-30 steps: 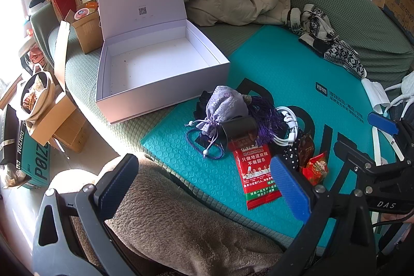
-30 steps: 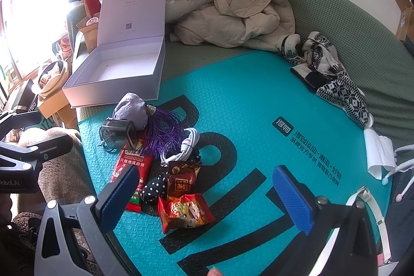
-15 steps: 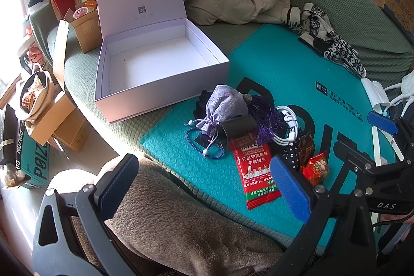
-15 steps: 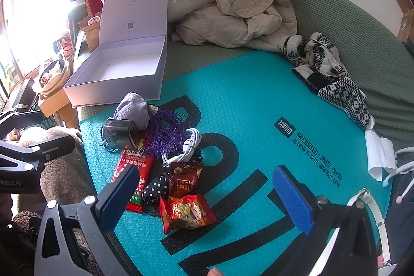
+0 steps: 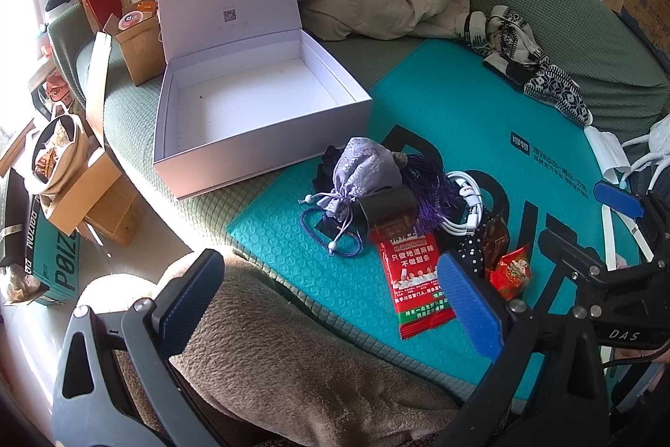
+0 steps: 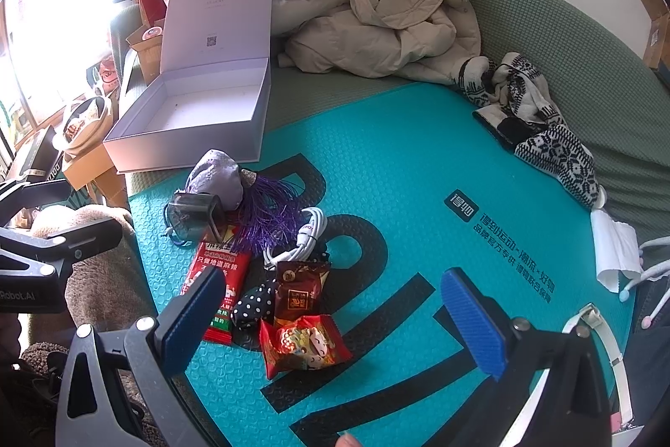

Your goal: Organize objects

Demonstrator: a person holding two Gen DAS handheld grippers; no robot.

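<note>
On the green sofa's left end, beside the teal mat (image 5: pixel 460 120), your white gift box (image 5: pixel 259 103) sits with its lid propped up and nothing inside, likely the destination. Rightward, near the mat's left corner, the clutter is heaped touching: lilac drawstring pouch (image 5: pixel 364 170), purple tassel (image 6: pixel 268 212), white cable (image 6: pixel 303 233), long red snack packet (image 5: pixel 414 271), polka-dot pouch (image 6: pixel 251 306), brown sachet (image 6: pixel 299 290) and red candy wrapper (image 6: pixel 303 344) nearest you. Your left gripper (image 5: pixel 331 304) and right gripper (image 6: pixel 335 317) both hover with fingers spread wide and nothing held, so either can drop onto the pile
</note>
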